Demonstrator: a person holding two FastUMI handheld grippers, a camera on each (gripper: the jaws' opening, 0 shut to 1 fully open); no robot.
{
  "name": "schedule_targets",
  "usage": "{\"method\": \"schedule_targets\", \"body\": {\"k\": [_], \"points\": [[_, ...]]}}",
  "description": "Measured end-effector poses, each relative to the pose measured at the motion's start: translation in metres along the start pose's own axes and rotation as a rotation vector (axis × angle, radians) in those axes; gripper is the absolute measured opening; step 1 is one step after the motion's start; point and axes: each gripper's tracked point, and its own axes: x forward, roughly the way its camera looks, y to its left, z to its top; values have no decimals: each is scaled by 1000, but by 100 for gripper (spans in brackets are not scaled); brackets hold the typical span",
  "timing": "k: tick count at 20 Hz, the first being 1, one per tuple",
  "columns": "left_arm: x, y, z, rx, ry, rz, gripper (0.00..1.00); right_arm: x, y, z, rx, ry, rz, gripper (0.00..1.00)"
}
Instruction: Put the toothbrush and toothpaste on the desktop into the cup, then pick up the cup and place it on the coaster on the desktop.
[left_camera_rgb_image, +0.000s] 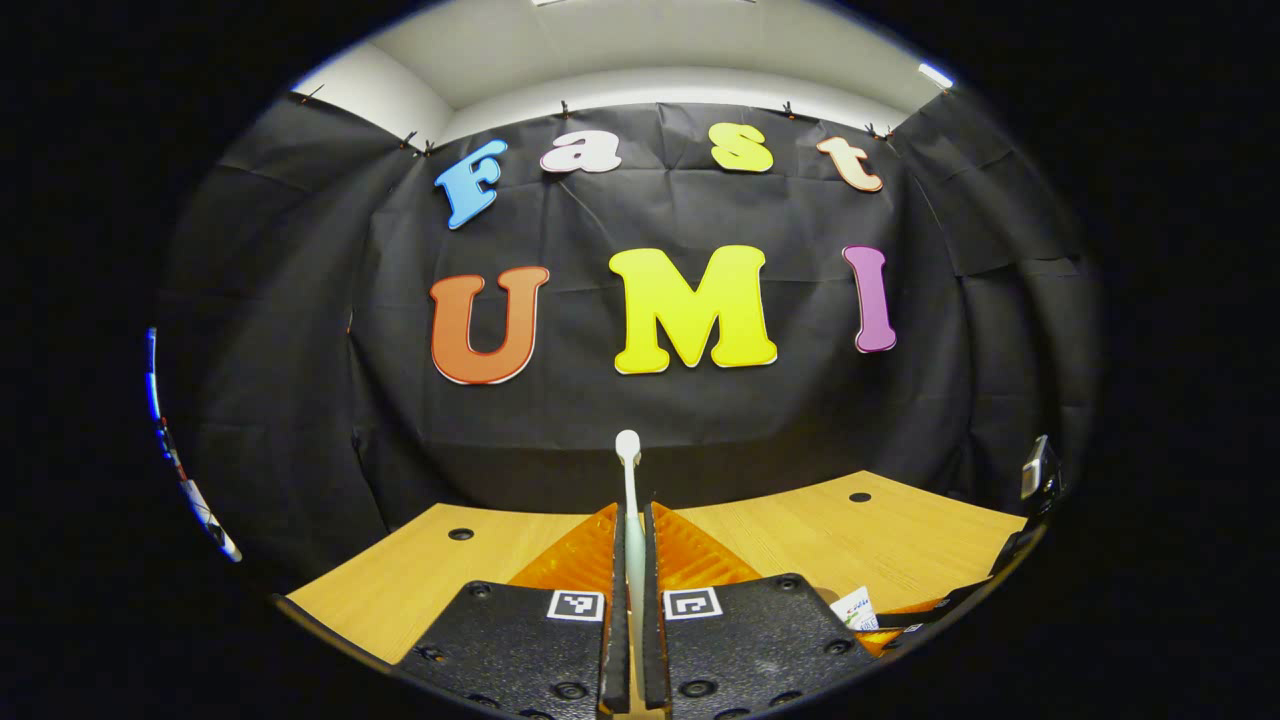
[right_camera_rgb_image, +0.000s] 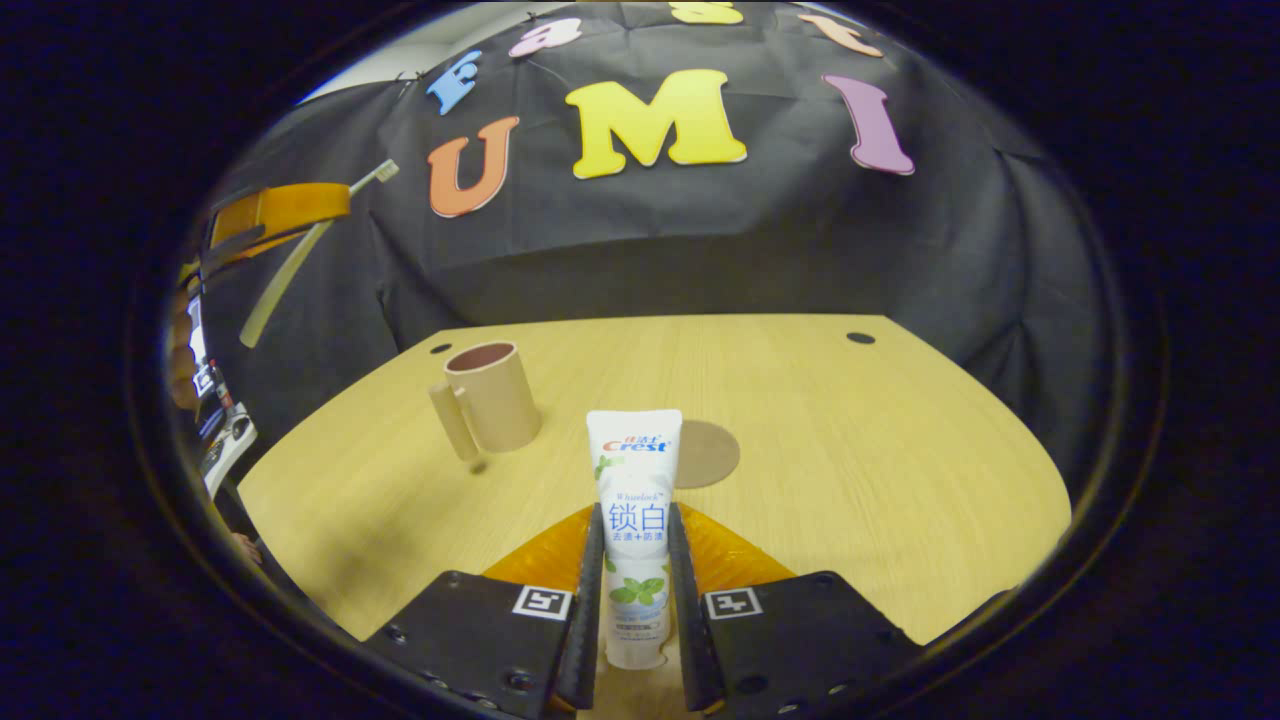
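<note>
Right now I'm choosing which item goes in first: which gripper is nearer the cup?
Hard to call. The left gripper hangs above the cup, left of it; the right gripper sits low, nearer the desk edge.

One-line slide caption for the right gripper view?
Right gripper holds toothpaste above desk; cup and coaster wait ahead.

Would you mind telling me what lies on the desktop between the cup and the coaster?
Nothing: in the right gripper view, the stretch of desktop between the cup and the coaster is bare wood.
</note>
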Motion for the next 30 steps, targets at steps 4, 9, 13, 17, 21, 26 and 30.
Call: {"method": "schedule_targets", "body": {"k": [4,9,13,17,21,26,30], "points": [[1,-1,-14,-62,32,-23,8,-10,11,14,-36,-82,16,34],[10,-5,-34,-116,77,-51,8,-23,12,41,-79,-198,-13,14],[13,-3,-40,-124,87,-52,8,-15,14,27,-62,-141,2,14],[12,0,-42,-127,92,-49,8,-7,11,22,-28,-100,10,17],[10,-2,-46,-140,97,-56,9,6,12,16,-19,-55,18,27],[12,-1,-51,-146,107,-68,8,37,16,9,-43,11,25,35],[11,-1,-56,-166,101,-73,9,67,22,0,-40,83,34,37]]}}
